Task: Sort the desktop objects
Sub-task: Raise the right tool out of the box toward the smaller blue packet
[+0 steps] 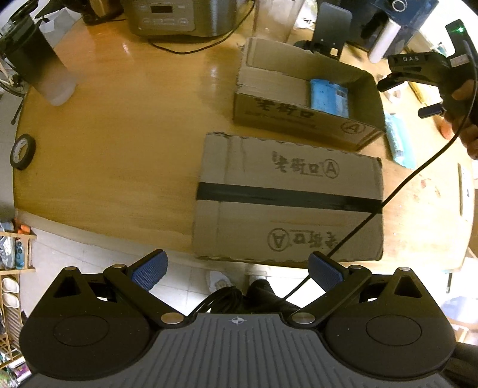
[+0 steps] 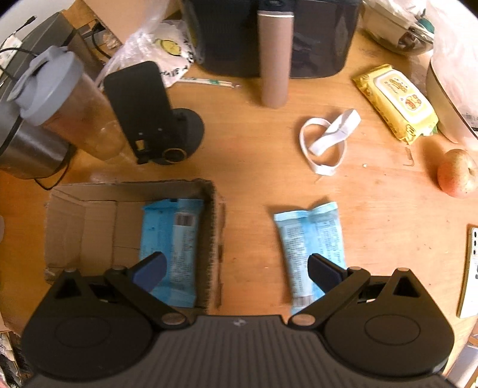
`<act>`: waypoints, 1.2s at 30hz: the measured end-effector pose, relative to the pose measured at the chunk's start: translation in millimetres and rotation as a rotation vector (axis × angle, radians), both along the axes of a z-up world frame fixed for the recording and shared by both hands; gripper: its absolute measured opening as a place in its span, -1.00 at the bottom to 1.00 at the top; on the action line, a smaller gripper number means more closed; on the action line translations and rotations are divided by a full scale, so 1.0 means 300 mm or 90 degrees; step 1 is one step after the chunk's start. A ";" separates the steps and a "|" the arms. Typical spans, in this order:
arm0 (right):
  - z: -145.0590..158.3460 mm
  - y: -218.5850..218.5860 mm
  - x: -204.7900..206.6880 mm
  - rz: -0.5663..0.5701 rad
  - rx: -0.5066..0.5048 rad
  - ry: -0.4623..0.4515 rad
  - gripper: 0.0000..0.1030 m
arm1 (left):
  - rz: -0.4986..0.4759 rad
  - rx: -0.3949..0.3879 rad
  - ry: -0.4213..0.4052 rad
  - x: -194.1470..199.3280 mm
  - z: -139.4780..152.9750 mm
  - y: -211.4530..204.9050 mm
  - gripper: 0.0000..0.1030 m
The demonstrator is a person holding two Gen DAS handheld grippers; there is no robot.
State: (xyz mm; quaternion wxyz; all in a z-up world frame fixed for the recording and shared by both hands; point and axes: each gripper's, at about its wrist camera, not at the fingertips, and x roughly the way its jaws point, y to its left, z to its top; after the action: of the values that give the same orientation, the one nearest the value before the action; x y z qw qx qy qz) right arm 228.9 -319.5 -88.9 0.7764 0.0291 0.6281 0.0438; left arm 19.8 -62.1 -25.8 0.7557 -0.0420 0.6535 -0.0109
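Observation:
An open cardboard box [image 1: 301, 119] [image 2: 86, 221] stands on the wooden table with a blue snack packet [image 1: 328, 97] [image 2: 170, 247] lying inside it. A second, light blue packet [image 2: 312, 244] [image 1: 398, 140] lies on the table to the right of the box. My right gripper [image 2: 237, 270] [image 1: 418, 92] is open and empty above the gap between box and loose packet. My left gripper [image 1: 237, 270] is open and empty at the table's near edge, in front of a flattened taped cardboard box [image 1: 286, 200].
A black tape roll [image 1: 22, 150] and a frosted cup [image 1: 44, 65] are at the left. A rice cooker [image 1: 182, 16] stands at the back. A white band [image 2: 327, 140], yellow wipes pack [image 2: 395, 101], apple [image 2: 457, 173], phone stand [image 2: 149, 113], cardboard tube [image 2: 274, 56] and lidded bottle [image 2: 71, 104] surround the box.

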 end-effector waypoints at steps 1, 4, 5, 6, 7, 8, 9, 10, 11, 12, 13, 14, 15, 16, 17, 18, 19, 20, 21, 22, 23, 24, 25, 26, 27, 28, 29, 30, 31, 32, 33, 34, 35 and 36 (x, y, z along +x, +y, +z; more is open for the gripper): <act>-0.001 -0.012 0.000 -0.001 0.001 0.001 1.00 | -0.001 0.001 0.001 0.001 -0.001 -0.009 1.00; -0.008 -0.048 0.004 -0.005 0.000 0.003 1.00 | -0.003 0.006 0.003 0.002 -0.002 -0.035 1.00; -0.012 -0.061 0.007 -0.007 -0.001 0.004 1.00 | -0.004 0.008 0.003 0.004 -0.002 -0.042 1.00; -0.015 -0.074 0.008 -0.008 0.000 0.004 1.00 | -0.004 0.010 0.004 0.006 -0.002 -0.050 1.00; -0.018 -0.084 0.010 -0.008 0.000 0.005 1.00 | -0.004 0.011 0.004 0.008 -0.001 -0.058 1.00; -0.023 -0.096 0.012 -0.009 -0.002 0.006 1.00 | -0.004 0.012 0.003 0.009 0.000 -0.066 1.00; -0.027 -0.108 0.014 -0.008 -0.004 0.007 1.00 | -0.005 0.014 0.003 0.011 0.000 -0.074 1.00; -0.031 -0.118 0.015 -0.008 -0.004 0.008 1.00 | -0.005 0.015 0.004 0.012 0.001 -0.082 1.00; -0.035 -0.130 0.016 -0.008 -0.005 0.009 1.00 | -0.006 0.017 0.005 0.013 0.001 -0.089 1.00; -0.039 -0.140 0.017 -0.007 -0.006 0.010 1.00 | -0.006 0.019 0.005 0.015 0.000 -0.097 1.00; -0.043 -0.149 0.019 -0.006 -0.007 0.012 1.00 | -0.006 0.020 0.005 0.017 0.000 -0.105 1.00; -0.047 -0.158 0.021 -0.005 -0.008 0.013 1.00 | -0.006 0.022 0.005 0.019 0.000 -0.112 1.00; -0.050 -0.166 0.023 -0.003 -0.010 0.014 1.00 | -0.007 0.024 0.005 0.020 0.000 -0.117 1.00; -0.052 -0.174 0.024 -0.001 -0.011 0.014 1.00 | -0.008 0.025 0.006 0.021 0.000 -0.123 1.00; -0.054 -0.183 0.025 0.000 -0.013 0.015 1.00 | -0.009 0.027 0.007 0.021 -0.001 -0.129 1.00; -0.057 -0.192 0.026 -0.001 -0.014 0.015 1.00 | -0.010 0.029 0.007 0.022 -0.001 -0.133 1.00; -0.060 -0.201 0.027 -0.002 -0.014 0.017 1.00 | -0.013 0.031 0.007 0.023 0.000 -0.139 1.00; -0.065 -0.208 0.027 -0.002 -0.015 0.018 1.00 | -0.016 0.033 0.007 0.024 0.000 -0.145 1.00; -0.069 -0.216 0.027 -0.003 -0.017 0.019 1.00 | -0.018 0.034 0.007 0.025 -0.002 -0.149 1.00; -0.073 -0.223 0.027 -0.003 -0.019 0.020 1.00 | -0.021 0.035 0.008 0.025 -0.004 -0.152 1.00; -0.077 -0.229 0.026 -0.005 -0.019 0.022 1.00 | -0.024 0.035 0.010 0.026 -0.007 -0.155 1.00; -0.080 -0.235 0.026 -0.006 -0.020 0.023 1.00 | -0.027 0.036 0.011 0.026 -0.009 -0.159 1.00; -0.083 -0.241 0.025 -0.008 -0.020 0.025 1.00 | -0.030 0.035 0.012 0.027 -0.012 -0.159 1.00; -0.087 -0.247 0.024 -0.011 -0.020 0.027 1.00 | -0.033 0.035 0.014 0.028 -0.015 -0.159 1.00; -0.089 -0.250 0.023 -0.013 -0.021 0.028 1.00 | -0.036 0.035 0.015 0.029 -0.018 -0.159 1.00; -0.091 -0.254 0.021 -0.015 -0.022 0.029 1.00 | -0.039 0.035 0.016 0.030 -0.019 -0.158 1.00; -0.092 -0.256 0.019 -0.016 -0.023 0.030 1.00 | -0.043 0.035 0.016 0.031 -0.019 -0.156 1.00; -0.092 -0.258 0.017 -0.017 -0.024 0.030 1.00 | -0.046 0.035 0.016 0.032 -0.020 -0.155 1.00; -0.092 -0.260 0.016 -0.018 -0.025 0.031 1.00 | -0.048 0.034 0.015 0.034 -0.020 -0.155 1.00; -0.091 -0.262 0.014 -0.020 -0.026 0.030 1.00 | -0.050 0.033 0.015 0.035 -0.020 -0.154 1.00; -0.089 -0.263 0.013 -0.022 -0.026 0.030 1.00 | -0.053 0.032 0.014 0.037 -0.020 -0.154 1.00; -0.086 -0.265 0.010 -0.024 -0.024 0.029 1.00 | -0.055 0.032 0.014 0.038 -0.020 -0.153 1.00; -0.085 -0.266 0.007 -0.024 -0.022 0.029 1.00 | -0.058 0.030 0.014 0.039 -0.021 -0.155 1.00; -0.084 -0.267 0.005 -0.024 -0.022 0.029 1.00 | -0.060 0.029 0.015 0.040 -0.023 -0.157 1.00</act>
State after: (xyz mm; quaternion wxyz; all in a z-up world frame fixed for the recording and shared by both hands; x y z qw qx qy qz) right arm 230.5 -399.6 -114.1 0.7627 0.0287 0.6458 0.0174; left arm 31.8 -109.2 -32.6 0.7474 0.0060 0.6636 -0.0313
